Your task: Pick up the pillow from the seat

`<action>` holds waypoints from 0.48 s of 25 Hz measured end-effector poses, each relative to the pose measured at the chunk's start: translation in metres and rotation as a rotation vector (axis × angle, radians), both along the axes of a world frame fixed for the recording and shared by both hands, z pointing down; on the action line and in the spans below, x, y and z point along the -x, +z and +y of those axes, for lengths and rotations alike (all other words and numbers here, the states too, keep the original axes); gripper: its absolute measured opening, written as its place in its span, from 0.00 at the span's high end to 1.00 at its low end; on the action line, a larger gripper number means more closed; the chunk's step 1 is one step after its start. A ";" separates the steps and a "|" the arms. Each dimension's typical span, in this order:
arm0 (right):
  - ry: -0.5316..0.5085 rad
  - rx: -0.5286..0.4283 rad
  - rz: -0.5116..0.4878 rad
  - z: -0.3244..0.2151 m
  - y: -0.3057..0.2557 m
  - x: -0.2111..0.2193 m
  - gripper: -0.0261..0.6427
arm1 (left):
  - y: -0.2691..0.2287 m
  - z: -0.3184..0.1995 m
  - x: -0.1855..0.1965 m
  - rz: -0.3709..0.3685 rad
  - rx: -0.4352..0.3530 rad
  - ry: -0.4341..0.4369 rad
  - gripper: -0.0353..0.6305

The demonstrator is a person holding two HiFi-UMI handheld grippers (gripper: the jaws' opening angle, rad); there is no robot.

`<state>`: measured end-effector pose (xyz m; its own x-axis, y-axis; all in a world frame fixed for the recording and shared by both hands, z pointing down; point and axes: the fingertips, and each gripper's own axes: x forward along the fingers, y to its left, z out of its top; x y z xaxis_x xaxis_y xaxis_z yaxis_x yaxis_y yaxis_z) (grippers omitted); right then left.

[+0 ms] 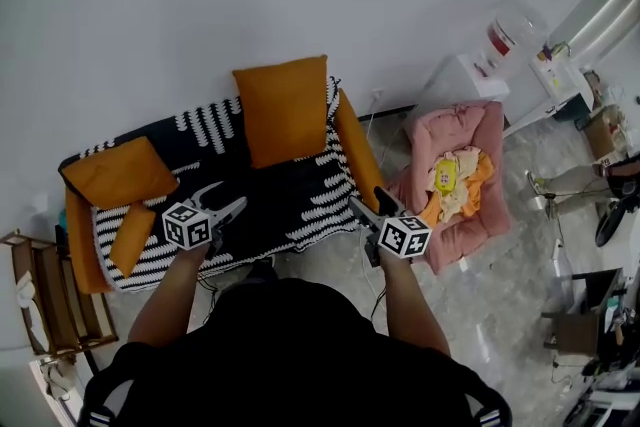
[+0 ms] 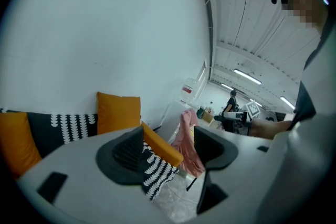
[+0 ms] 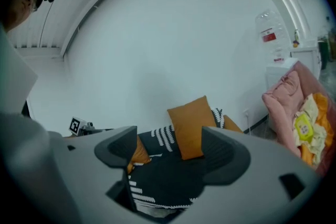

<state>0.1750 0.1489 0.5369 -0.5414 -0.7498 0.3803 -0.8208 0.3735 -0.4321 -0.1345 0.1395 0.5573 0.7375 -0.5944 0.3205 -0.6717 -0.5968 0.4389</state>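
A large orange pillow (image 1: pixel 285 110) stands upright on the seat of a sofa (image 1: pixel 290 200) covered in black-and-white cloth, leaning on the wall. It also shows in the left gripper view (image 2: pixel 118 112) and the right gripper view (image 3: pixel 192 126). A second orange pillow (image 1: pixel 120 172) lies at the sofa's left end. My left gripper (image 1: pixel 224 198) hovers over the seat's front left, jaws apart, nothing between them (image 2: pixel 168 144). My right gripper (image 1: pixel 366 206) is at the sofa's front right corner, open and empty (image 3: pixel 169 147). Both are short of the pillow.
An orange armrest (image 1: pixel 357 150) bounds the sofa's right side. A pink padded chair (image 1: pixel 470 185) with clothes on it stands to the right, a water dispenser (image 1: pixel 510 37) behind it. A wooden rack (image 1: pixel 40 300) sits at the left. A person (image 2: pixel 231 102) stands far off.
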 end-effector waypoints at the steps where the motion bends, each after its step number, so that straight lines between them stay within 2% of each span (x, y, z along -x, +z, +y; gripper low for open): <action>1: 0.011 0.006 -0.014 -0.005 0.002 -0.001 0.39 | 0.000 -0.007 0.001 -0.001 0.000 0.002 0.49; 12: 0.074 0.004 -0.046 -0.051 0.006 0.003 0.39 | 0.000 -0.073 0.000 -0.006 0.003 0.057 0.49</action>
